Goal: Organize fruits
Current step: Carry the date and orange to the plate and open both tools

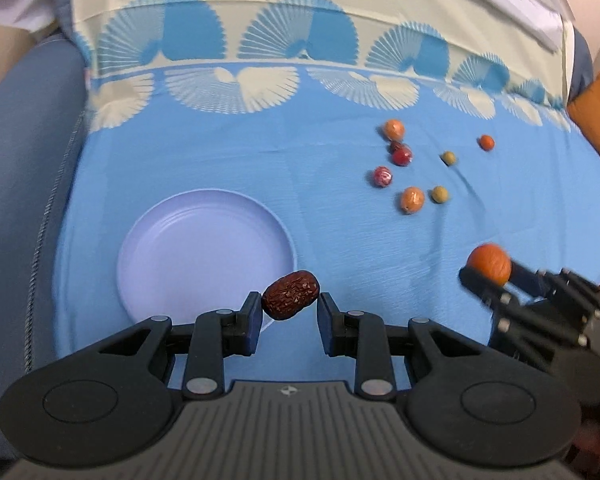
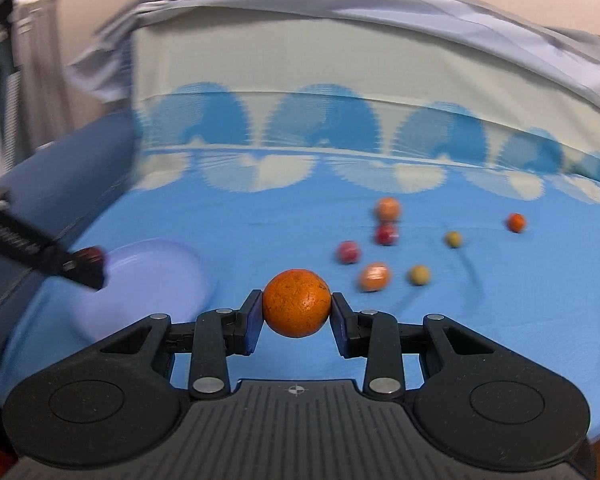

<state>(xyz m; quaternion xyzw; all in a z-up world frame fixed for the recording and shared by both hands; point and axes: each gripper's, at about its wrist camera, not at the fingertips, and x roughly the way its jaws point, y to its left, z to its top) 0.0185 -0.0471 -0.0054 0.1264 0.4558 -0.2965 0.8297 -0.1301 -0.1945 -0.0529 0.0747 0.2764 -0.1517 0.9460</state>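
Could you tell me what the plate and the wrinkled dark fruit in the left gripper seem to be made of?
The plate looks like smooth matte plastic: uniform lilac, moulded rings and rim. The wrinkled dark fruit, clamped in the left gripper, looks like a real dried red date: glossy, creased reddish-brown skin, though a replica cannot be excluded.

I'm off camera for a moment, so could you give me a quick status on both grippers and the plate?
Left gripper shut on red date. Right gripper shut on orange fruit. Plate bare, nothing blocking.

Plate (image 1: 204,256) on cloth (image 1: 260,160); loose fruits (image 1: 412,200) to its right
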